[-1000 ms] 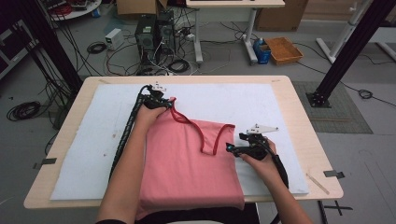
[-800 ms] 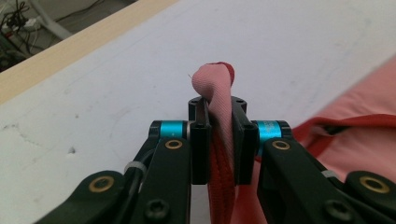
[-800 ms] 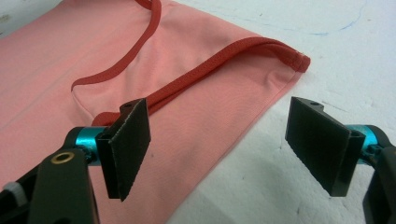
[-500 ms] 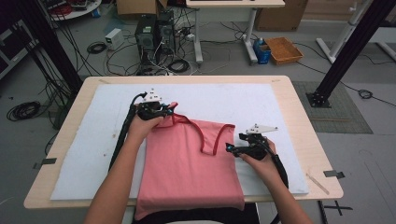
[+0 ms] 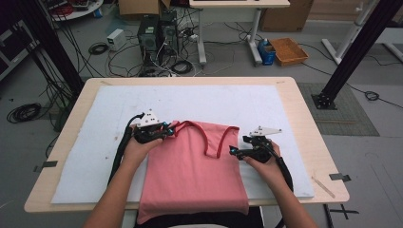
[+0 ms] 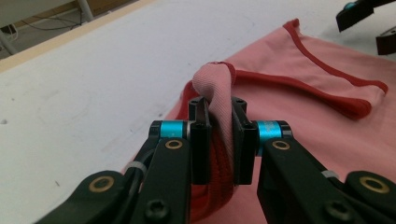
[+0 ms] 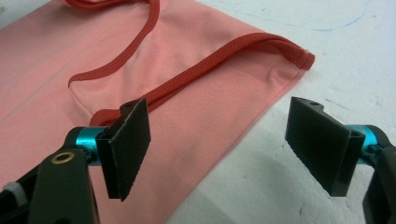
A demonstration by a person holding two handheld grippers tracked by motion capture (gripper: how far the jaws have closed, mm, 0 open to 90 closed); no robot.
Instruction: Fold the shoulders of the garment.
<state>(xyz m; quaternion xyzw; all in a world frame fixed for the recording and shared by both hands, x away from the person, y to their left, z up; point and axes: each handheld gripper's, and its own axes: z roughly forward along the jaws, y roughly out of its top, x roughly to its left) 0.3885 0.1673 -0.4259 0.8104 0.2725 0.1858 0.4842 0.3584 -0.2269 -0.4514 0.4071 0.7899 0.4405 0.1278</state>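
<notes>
A pink tank top [image 5: 192, 168] with red trim lies on the white mat, its hem hanging over the near table edge. My left gripper [image 5: 167, 130] is shut on the top's left shoulder strap [image 6: 219, 107], whose bunched fabric stands up between the pads. My right gripper [image 5: 232, 151] stands open at the garment's right edge, just below the right strap [image 7: 289, 49]; its pads [image 7: 133, 140] hover over the cloth edge and the mat, nothing between them. In the left gripper view the right gripper's jaw tips show at the upper right.
A white mat [image 5: 228, 104] covers most of the wooden table [image 5: 304, 109]. A thin stick [image 5: 322, 186] lies near the right front corner. Beyond the far edge are computer towers [image 5: 157, 33], cables and an orange tray [image 5: 288, 50] on the floor.
My left gripper has drawn the strap toward the left and nearer to me, spreading the top wider. The right gripper has kept still.
</notes>
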